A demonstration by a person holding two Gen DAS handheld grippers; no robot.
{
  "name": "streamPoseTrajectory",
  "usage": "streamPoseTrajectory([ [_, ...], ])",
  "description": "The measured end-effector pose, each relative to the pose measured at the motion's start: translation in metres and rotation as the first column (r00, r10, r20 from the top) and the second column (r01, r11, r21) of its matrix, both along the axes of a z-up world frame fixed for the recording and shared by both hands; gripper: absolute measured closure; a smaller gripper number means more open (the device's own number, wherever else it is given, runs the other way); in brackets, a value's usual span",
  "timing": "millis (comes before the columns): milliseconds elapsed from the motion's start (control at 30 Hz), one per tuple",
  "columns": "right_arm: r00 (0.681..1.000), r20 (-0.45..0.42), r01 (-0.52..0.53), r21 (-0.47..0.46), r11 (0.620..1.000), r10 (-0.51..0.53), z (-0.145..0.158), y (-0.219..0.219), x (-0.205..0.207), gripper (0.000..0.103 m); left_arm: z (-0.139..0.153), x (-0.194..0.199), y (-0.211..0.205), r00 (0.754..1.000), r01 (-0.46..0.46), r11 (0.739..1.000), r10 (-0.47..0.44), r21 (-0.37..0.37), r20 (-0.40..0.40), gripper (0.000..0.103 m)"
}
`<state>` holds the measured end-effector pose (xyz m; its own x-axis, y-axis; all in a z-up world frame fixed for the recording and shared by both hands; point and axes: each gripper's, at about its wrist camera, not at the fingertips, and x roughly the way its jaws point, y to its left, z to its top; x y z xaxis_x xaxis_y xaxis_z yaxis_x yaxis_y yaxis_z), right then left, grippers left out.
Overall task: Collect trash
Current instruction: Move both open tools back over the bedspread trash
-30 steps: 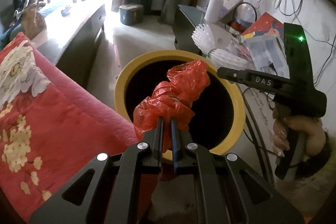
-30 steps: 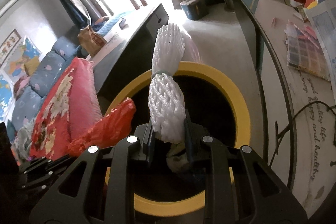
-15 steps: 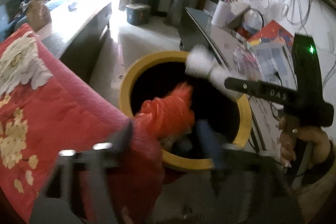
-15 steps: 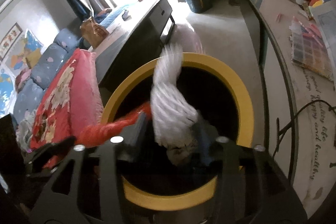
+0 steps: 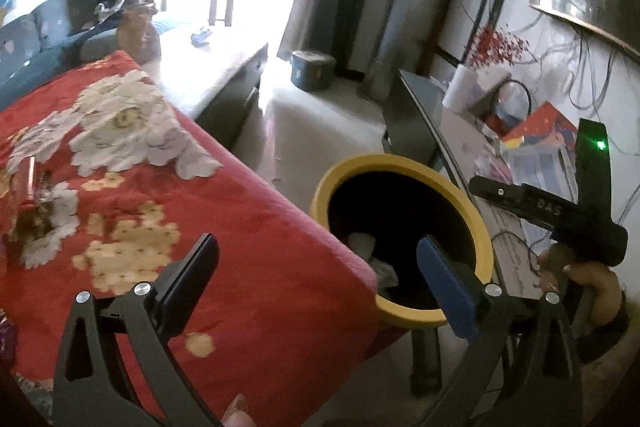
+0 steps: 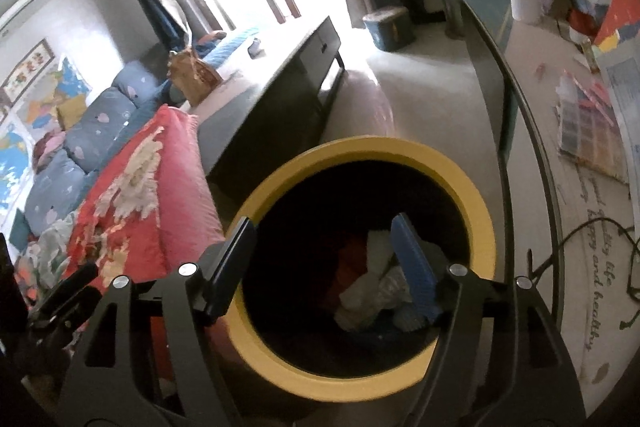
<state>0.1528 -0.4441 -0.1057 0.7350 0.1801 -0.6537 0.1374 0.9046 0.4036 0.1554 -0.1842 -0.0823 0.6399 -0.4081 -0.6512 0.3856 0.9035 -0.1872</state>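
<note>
Both grippers stand wide open and empty. In the right wrist view the right gripper (image 6: 320, 259) hangs directly over the mouth of the yellow-rimmed bin (image 6: 476, 223), low in the frame. Inside the bin lie a red plastic bag (image 6: 352, 259) and white foam netting (image 6: 376, 275), piled against the dark liner, so that trash is already collected.

In the left wrist view the left gripper (image 5: 316, 267) sits at the lower centre, its jaws spread between the red floral blanket (image 5: 160, 207) on the left and the bin (image 5: 480, 227) at right centre, with the right gripper's body (image 5: 560, 215) at the right edge.

Judging by this, the drop is done. What may remain is clutter on the glass table (image 6: 532, 131) at the right; whether any of it is trash cannot be told.
</note>
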Motion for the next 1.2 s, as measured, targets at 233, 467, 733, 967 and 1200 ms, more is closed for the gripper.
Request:
streamPoseTrajectory([
  [233,0.993,0.065,-0.103,-0.018,0.995,0.104,0.026,0.036,-0.002,0.039,0.022,-0.013,0.033,0.995,-0.068,0.997,0.070,-0.028,0.066,0.007],
  [467,0.968,0.099,-0.227,-0.033,0.973,0.229,0.042,0.079,-0.006,0.038,0.038,-0.028,0.068,0.981,-0.150,0.988,0.153,-0.033,0.122,0.007],
  [733,0.915,0.129,-0.375,-0.070,0.924,0.381,0.056,0.134,-0.015,0.035,0.048,-0.045,0.111,0.956,-0.250,0.968,0.252,-0.035,0.150,0.007],
  [967,0.847,0.134,-0.508,-0.086,0.857,0.515,0.062,0.181,-0.023,0.033,0.053,-0.053,0.153,0.926,-0.339,0.940,0.342,-0.043,0.163,0.007],
  [1200,0.764,0.128,-0.622,-0.113,0.775,0.632,0.067,0.229,-0.031,0.033,0.057,-0.061,0.195,0.892,-0.418,0.907,0.420,-0.048,0.170,0.007],
])
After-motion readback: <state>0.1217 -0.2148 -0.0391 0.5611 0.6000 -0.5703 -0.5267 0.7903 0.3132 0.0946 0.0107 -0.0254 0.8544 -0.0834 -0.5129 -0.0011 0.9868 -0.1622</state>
